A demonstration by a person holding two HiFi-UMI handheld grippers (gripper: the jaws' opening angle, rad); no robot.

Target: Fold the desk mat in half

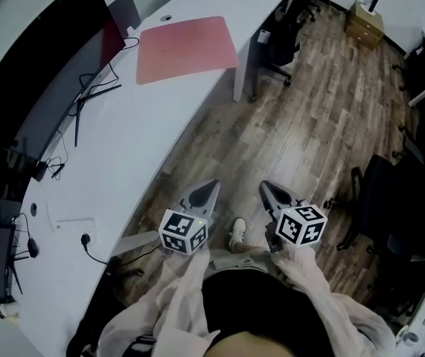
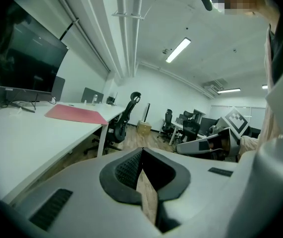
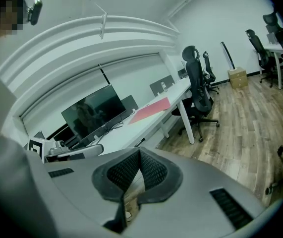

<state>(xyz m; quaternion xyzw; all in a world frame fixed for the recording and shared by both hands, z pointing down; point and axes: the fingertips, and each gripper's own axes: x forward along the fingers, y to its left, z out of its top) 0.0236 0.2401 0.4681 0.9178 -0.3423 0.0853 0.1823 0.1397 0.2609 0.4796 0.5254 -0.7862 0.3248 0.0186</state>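
Out over the floor (image 1: 294, 125), left gripper (image 1: 213, 184) and right gripper (image 1: 263, 185) hang with jaws closed and empty, so next up is probably reaching the unfolded desk mat (image 1: 186, 48).

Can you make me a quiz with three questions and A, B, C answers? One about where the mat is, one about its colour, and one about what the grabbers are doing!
1. Where is the desk mat?
A. on a bed
B. flat on the white desk
C. in a basket

2. What colour is the mat?
A. pinkish red
B. green
C. blue

3. What do the left gripper and right gripper hold?
A. the mat
B. a cup
C. nothing

Answers:
1. B, it lies flat towards the desk's far end.
2. A, it looks pinkish red in every view.
3. C, each gripper view shows the jaw tips together with nothing between them.
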